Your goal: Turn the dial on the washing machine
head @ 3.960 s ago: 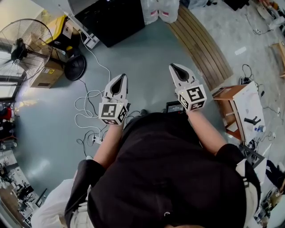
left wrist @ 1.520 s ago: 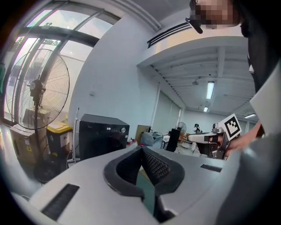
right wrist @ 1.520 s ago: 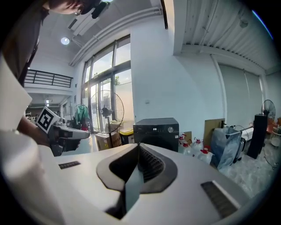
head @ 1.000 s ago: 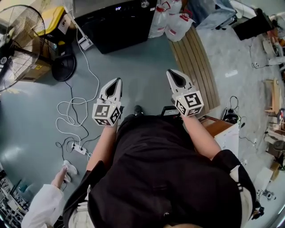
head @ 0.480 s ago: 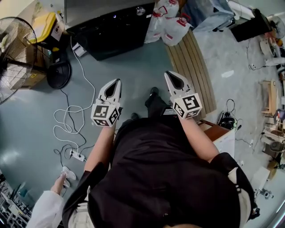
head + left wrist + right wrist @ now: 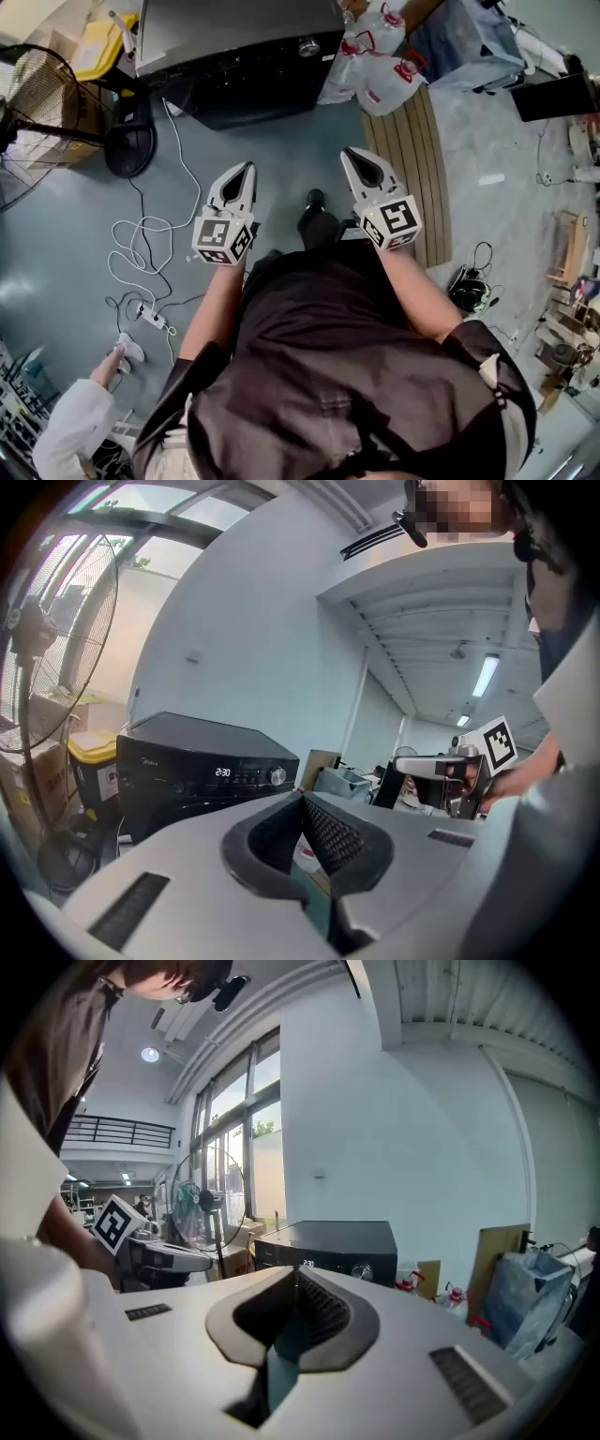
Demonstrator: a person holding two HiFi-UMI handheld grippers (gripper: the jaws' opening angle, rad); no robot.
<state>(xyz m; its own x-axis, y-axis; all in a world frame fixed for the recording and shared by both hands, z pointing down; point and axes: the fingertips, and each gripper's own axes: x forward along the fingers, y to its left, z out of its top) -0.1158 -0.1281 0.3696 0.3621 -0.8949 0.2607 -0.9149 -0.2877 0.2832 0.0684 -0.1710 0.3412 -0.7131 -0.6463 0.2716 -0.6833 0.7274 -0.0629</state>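
Observation:
The black washing machine (image 6: 234, 56) stands on the floor ahead, its silver dial (image 6: 308, 46) at the right end of the control panel. Both grippers are held out in the air, well short of it. My left gripper (image 6: 246, 169) is shut with nothing between its jaws; in the left gripper view the machine (image 6: 187, 771) and dial (image 6: 277, 776) show beyond the closed tips (image 6: 302, 797). My right gripper (image 6: 352, 152) is shut and empty too; in the right gripper view the dial (image 6: 363, 1272) sits just right of the tips (image 6: 296, 1272).
A standing fan (image 6: 47, 103) and a yellow bin (image 6: 94, 47) are left of the machine. White cables with a power strip (image 6: 150, 314) lie on the floor at left. Plastic jugs (image 6: 375, 66) and a slatted wooden board (image 6: 412, 169) are at right. Another person's hand (image 6: 112, 361) is lower left.
The washing machine has come nearer and lower in the head view as both grippers moved forward toward it. Both pairs of jaws stay shut.

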